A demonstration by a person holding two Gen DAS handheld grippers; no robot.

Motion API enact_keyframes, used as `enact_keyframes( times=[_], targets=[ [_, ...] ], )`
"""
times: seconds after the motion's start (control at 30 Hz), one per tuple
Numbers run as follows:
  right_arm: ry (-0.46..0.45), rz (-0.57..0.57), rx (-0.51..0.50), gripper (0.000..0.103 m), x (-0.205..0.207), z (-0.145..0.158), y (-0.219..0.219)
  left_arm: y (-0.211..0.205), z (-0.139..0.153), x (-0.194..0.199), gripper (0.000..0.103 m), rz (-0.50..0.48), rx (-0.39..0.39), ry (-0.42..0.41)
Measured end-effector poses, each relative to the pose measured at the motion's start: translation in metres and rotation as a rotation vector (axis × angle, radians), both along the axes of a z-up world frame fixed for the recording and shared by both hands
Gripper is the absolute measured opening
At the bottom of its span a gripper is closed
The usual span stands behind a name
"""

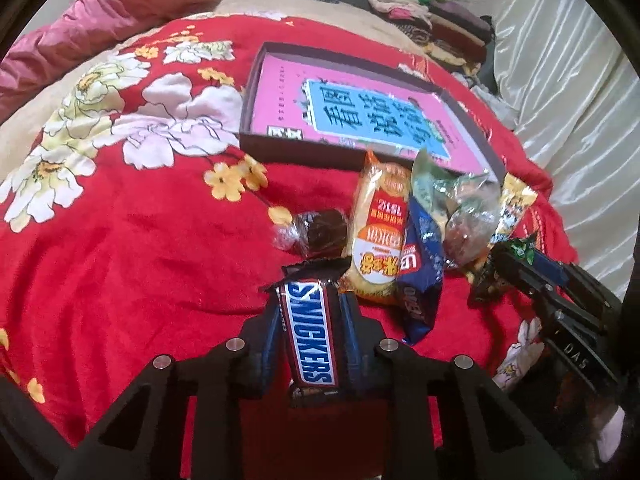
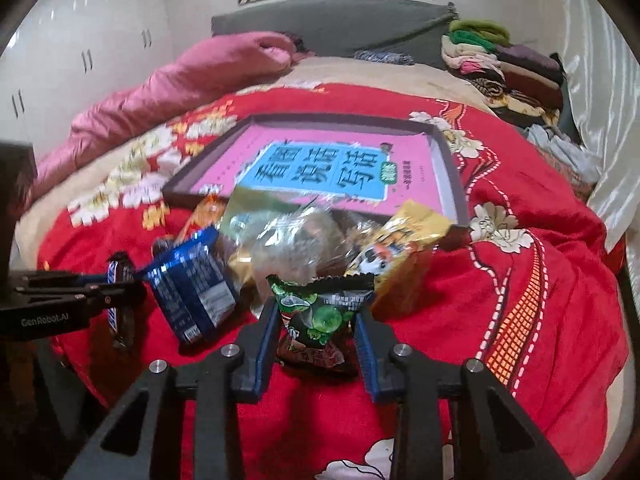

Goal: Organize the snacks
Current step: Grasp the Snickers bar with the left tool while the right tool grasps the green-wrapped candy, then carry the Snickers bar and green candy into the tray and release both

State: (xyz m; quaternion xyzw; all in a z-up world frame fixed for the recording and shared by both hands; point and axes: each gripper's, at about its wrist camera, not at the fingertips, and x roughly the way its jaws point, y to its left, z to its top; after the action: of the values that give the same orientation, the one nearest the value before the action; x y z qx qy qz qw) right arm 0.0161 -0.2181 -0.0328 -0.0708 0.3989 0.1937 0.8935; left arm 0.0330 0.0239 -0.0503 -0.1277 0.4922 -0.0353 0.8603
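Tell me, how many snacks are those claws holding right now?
2: the Snickers bar in the left gripper, the green packet in the right gripper.

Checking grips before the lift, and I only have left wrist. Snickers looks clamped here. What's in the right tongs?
Observer: The right tongs are shut on a dark green packet printed with green fruit, one pad on each side edge.
Operator: Clear of the pile?
Observer: Its top edge overlaps the clear bag behind it; I can't tell whether they touch.
Operator: Snickers from the side?
Observer: The left tongs pinch the Snickers towards its upper end; more of the bar hangs below.
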Motion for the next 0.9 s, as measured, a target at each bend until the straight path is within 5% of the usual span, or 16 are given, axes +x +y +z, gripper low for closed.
enact_keyframes(
  times=[0.9],
  targets=[
    [-0.164,-0.042,0.206,0.036,0.025,0.052,-0.024,-0.010,0.044,0.026,0.029,-0.021,0.019,-0.139]
  ],
)
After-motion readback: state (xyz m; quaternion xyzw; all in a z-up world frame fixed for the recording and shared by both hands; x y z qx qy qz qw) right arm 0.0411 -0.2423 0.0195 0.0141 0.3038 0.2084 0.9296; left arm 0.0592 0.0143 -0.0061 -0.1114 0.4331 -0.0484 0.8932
